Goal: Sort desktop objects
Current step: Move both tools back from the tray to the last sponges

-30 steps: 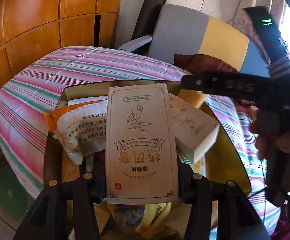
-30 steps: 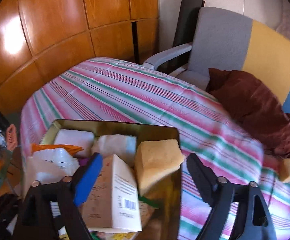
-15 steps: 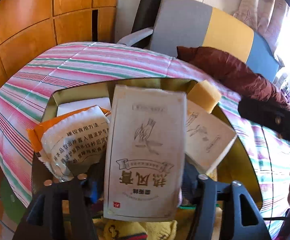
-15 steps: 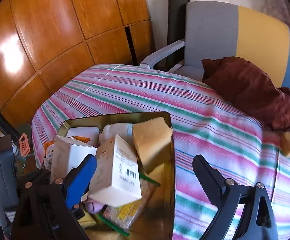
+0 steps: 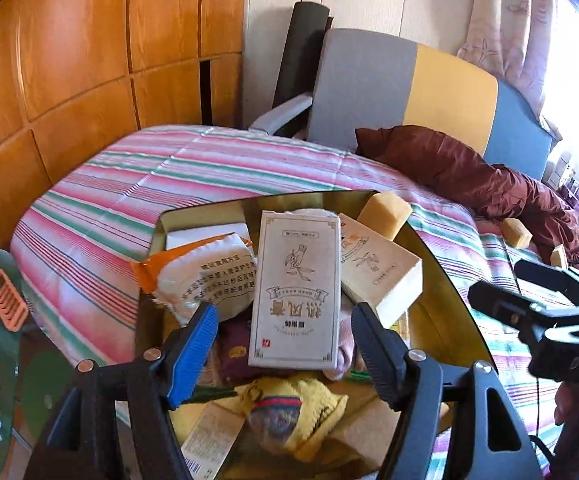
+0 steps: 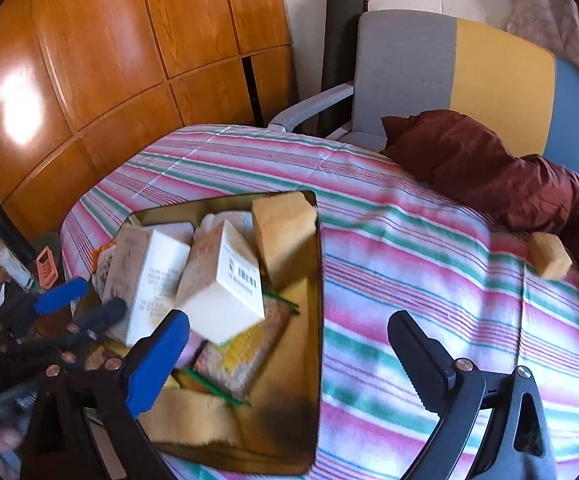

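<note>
Left wrist: jaws opening, tall box loose between | right jaws spread, empty | sponges beyond tray

This is a lived-in room of a home. Glossy wooden wardrobe panels line one wall, and a flowered curtain hangs by a bright window. An armchair in grey, yellow and blue stands behind a surface spread with a pink, green and white striped cloth, with a crumpled maroon garment lying at its far edge.
</note>
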Tool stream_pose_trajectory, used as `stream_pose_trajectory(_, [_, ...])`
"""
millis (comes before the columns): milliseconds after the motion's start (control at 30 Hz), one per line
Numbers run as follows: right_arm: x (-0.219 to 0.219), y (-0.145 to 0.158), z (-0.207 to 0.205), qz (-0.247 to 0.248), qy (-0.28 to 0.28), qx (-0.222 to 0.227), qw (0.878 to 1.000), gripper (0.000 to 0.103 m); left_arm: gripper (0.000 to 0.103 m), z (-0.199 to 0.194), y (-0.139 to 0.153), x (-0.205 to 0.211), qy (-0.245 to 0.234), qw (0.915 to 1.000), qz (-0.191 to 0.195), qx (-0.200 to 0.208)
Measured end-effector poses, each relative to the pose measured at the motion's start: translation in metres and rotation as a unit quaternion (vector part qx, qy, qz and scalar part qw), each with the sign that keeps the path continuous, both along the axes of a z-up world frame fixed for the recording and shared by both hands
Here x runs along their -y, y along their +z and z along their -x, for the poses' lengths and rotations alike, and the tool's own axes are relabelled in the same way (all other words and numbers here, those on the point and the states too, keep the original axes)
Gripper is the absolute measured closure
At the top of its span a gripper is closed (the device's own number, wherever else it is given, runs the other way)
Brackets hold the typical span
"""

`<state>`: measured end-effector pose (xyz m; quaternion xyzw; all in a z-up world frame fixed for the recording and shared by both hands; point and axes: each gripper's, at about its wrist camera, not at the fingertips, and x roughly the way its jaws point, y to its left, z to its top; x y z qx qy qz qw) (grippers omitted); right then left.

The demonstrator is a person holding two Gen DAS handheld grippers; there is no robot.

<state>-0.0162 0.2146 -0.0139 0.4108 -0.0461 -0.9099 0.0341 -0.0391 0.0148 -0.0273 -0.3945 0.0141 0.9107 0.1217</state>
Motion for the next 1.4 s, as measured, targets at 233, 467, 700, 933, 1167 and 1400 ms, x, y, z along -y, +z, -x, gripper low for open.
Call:
stream_pose_trajectory(233, [-0.016, -0.003, -0.028, -0.013, -0.018, 0.006, 1.0, 0.003, 0.033, -0.023, 0.019, 0.002, -0.014, 0.9995, 0.0, -0.03])
stream_pose_trajectory(467, [-0.046, 0.003, -0.049, -0.025, -0.044, 0.01, 0.999, 0.002, 0.033, -0.035, 0.033, -0.01, -0.044, 0.9979, -0.017, -0.045])
stream_pose_trajectory(700, [-0.087, 0.013, -0.067, -0.03, -0.081, 0.021, 0.996, 0.001, 0.033, -0.043, 0.043, -0.035, -0.088, 0.9943, -0.024, -0.055])
stream_pose_trajectory(933, [-0.142, 0.021, -0.086, -0.035, -0.129, 0.035, 0.99, 0.001, 0.033, -0.05, 0.046, -0.071, -0.143, 0.9879, -0.027, -0.054])
stream_pose_trajectory(1167, [-0.21, 0.024, -0.107, -0.026, -0.197, 0.053, 0.979, 0.001, 0.033, -0.055, 0.04, -0.11, -0.201, 0.9785, -0.035, -0.032])
stream_pose_trajectory(1400, [-0.277, 0.019, -0.119, -0.003, -0.265, 0.065, 0.962, 0.001, 0.032, -0.058, 0.031, -0.135, -0.231, 0.9725, -0.03, -0.012])
